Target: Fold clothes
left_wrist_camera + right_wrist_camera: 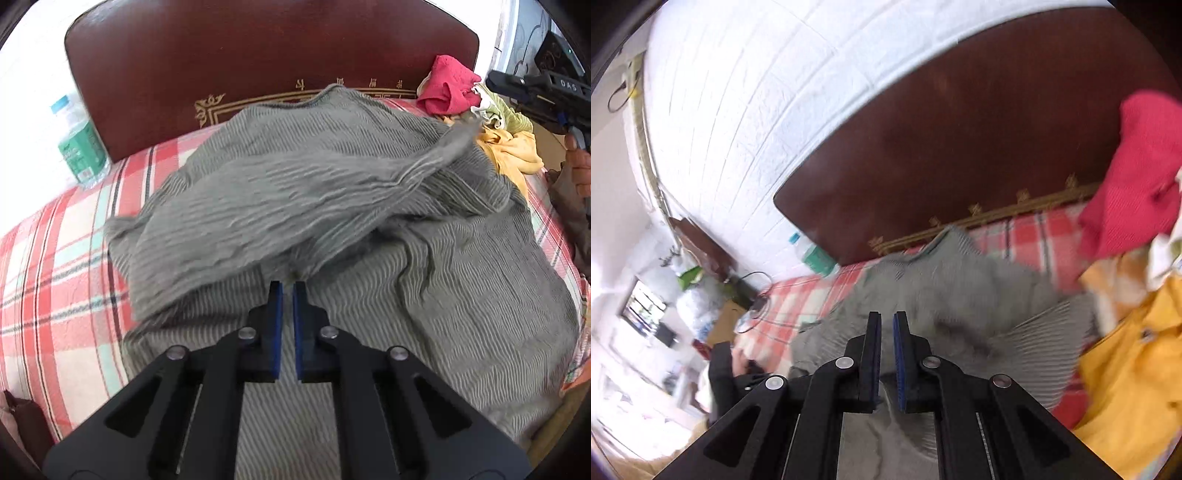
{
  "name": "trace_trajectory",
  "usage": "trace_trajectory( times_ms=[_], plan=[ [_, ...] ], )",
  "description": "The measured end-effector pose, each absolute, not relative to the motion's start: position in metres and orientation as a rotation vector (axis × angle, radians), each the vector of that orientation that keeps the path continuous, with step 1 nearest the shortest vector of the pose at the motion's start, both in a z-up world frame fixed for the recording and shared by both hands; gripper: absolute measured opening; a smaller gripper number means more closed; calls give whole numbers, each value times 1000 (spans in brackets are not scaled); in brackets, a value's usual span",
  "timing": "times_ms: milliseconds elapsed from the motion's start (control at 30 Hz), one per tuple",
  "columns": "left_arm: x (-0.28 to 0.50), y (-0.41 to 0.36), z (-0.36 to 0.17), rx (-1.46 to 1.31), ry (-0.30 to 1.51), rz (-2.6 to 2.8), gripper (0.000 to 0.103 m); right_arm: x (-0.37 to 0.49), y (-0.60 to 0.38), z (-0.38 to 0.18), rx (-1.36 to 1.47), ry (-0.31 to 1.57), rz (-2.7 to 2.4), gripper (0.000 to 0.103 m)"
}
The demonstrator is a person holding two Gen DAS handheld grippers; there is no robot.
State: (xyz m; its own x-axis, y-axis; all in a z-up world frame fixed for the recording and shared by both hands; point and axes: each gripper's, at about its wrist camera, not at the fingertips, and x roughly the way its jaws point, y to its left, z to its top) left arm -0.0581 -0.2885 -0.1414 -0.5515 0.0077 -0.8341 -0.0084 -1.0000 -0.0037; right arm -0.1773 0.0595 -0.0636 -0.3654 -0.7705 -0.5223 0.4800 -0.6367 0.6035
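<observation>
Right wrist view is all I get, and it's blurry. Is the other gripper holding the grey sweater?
Observer: No. The left gripper hangs over the grey sweater. There is a thin gap between its fingers and nothing in it.
Operator: Is the sweater flat?
Observer: Not yet. One sleeve lies slanted across the body, and it looks blurred.
Operator: Is there anything green in the pile?
Observer: Yes, a pale green cloth sits next to the red cloth and the yellow cloth.
</observation>
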Motion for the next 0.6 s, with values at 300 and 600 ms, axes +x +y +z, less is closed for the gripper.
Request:
trace_trajectory(
  times_ms=[300,600],
  plan=[
    [-40,-279,-139,-1454,109,2790,7,-177,65,-137,1400,-533,-1953,64],
    [-88,-253,-145,-1461,106,2791,27,-182,26,-153,1405,-431,-1894,8]
  ],
)
